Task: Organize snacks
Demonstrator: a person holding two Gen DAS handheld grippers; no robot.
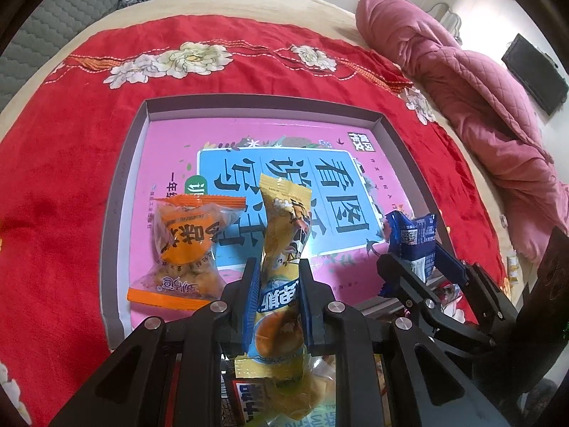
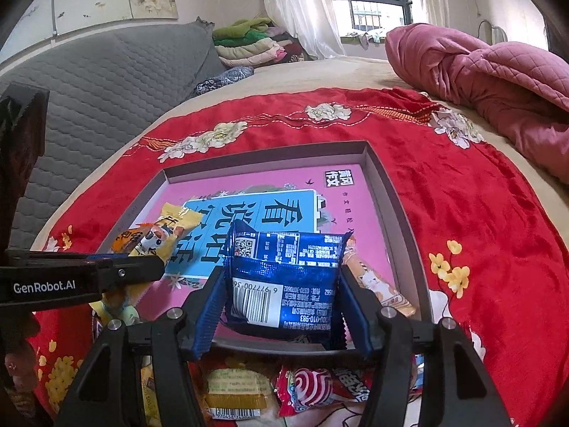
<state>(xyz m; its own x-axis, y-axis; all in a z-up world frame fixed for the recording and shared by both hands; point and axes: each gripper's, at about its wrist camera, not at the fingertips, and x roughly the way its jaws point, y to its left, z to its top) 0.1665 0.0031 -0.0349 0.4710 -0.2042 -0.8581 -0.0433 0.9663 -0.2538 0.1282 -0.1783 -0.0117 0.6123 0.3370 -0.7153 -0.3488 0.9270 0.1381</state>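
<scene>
Red floral blanket point(image 1: 71, 178) on bed w/ tray point(image 1: 122, 178); left gripper point(image 1: 275, 277) clamps yellow snack point(image 1: 281, 235), right gripper point(image 2: 282, 306) blue packet point(image 2: 284, 277).

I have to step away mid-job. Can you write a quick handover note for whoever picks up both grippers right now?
Left hand-held gripper: shut on the yellow snack pack, over the box.
Right hand-held gripper: shut on the blue snack pack, at the box's near edge.
Done: orange snack pack lies in the box.
Left: set both held packs down, then gather the loose snacks on the red blanket.
</scene>
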